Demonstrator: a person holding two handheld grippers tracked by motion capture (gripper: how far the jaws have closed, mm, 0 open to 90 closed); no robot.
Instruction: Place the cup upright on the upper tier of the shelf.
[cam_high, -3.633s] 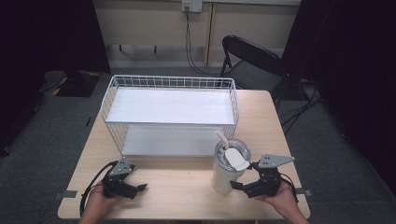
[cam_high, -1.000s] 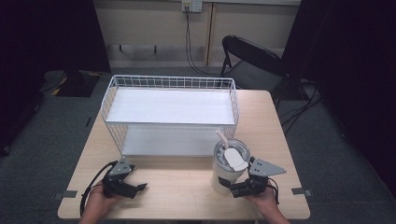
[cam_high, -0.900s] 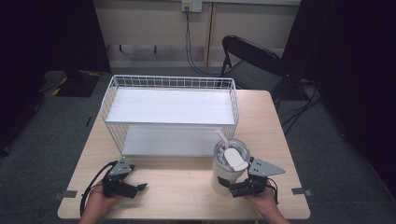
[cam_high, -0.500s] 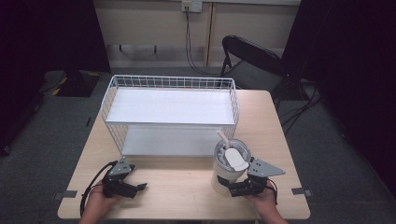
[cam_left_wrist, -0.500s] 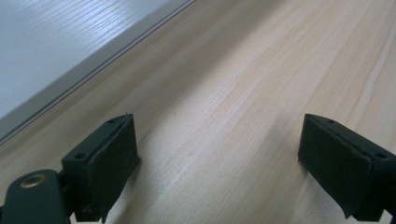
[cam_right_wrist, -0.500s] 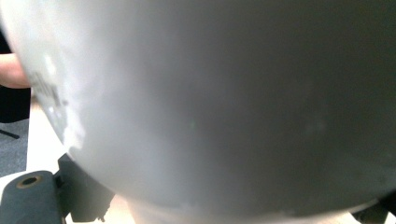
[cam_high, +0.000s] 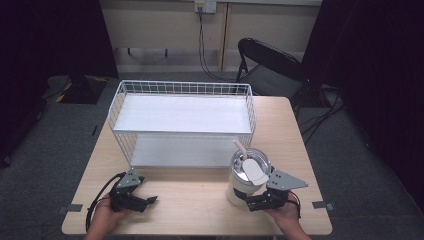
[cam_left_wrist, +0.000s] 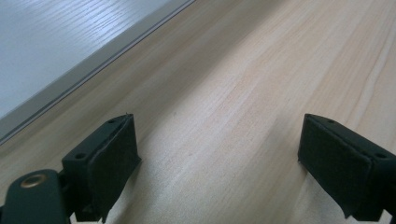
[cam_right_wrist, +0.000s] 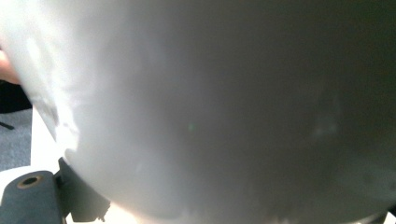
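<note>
Right gripper (cam_high: 251, 201) low at the table's near right edge, jaws set around the base of the white tumbler (cam_high: 244, 182). From the right gripper view, tumbler wall (cam_right_wrist: 210, 107) pressed right up to the camera, blurred, spanning the whole gap between the jaws; left jaw just peeking out at the bottom corner beneath the wall, touching or nearly so. Firm clamp or mere contact: cannot tell. Grey three-cornered plate (cam_high: 286, 180) on top of the gripper, just right of the tumbler's lid (cam_high: 254, 171) (lid tab pale, straw (cam_high: 240, 148) rising from the far side, leaning away from the jaws).

Tumbler upright on the table (cam_high: 200, 200), directly ahead of the right jaws, just in front of the wire basket (cam_high: 182, 120), near its right front corner but apart from it.

Left gripper (cam_high: 141, 202) resting at the table's near left, held in a hand (cam_high: 102, 220), well apart from the tumbler. Jaws spread wide in the left gripper view, bare wood (cam_left_wrist: 224, 102) between and ahead of them, nothing gripped. Pale board (cam_left_wrist: 60, 42) of the basket's lower shelf beyond the left jaw, off to that side (its edge running diagonally away).

Black folding chair (cam_high: 267, 62) far beyond the basket, off the table.
</note>
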